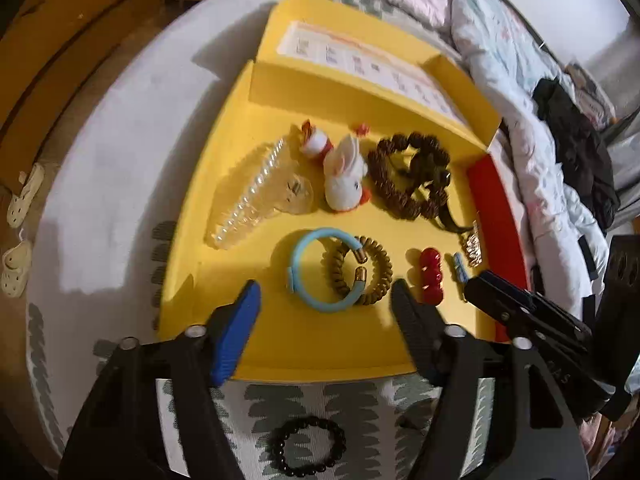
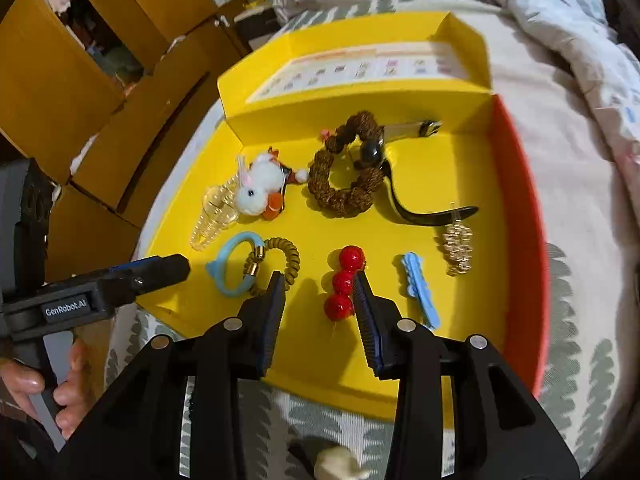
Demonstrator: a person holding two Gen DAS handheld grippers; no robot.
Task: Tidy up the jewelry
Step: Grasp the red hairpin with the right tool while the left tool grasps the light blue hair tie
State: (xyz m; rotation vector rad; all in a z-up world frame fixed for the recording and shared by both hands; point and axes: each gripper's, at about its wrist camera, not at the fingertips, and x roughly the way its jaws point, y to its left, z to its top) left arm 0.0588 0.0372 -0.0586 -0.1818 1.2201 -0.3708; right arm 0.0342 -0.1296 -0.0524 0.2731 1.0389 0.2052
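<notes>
A yellow tray (image 1: 280,336) on the bed holds jewelry. In the left wrist view my left gripper (image 1: 326,288) is open and empty just in front of a light blue bracelet (image 1: 304,252) and a brown coil hair tie (image 1: 378,258). In the right wrist view my right gripper (image 2: 320,280) is open, with the red bead clip (image 2: 344,280) beside its right finger. A blue clip (image 2: 418,286), gold earrings (image 2: 458,246), a brown bead bracelet (image 2: 340,196), a white bunny clip (image 2: 256,190) and a clear comb (image 2: 212,216) lie in the tray. A black bead bracelet (image 1: 308,446) lies on the bedspread before the tray.
The tray's raised back compartment (image 1: 360,60) holds a printed card. A red tray wall (image 2: 524,200) stands at the right. Quilts (image 1: 520,80) are heaped behind. Yellow cardboard boxes (image 2: 60,80) stand at the left. A small cream object (image 2: 336,464) lies on the bedspread.
</notes>
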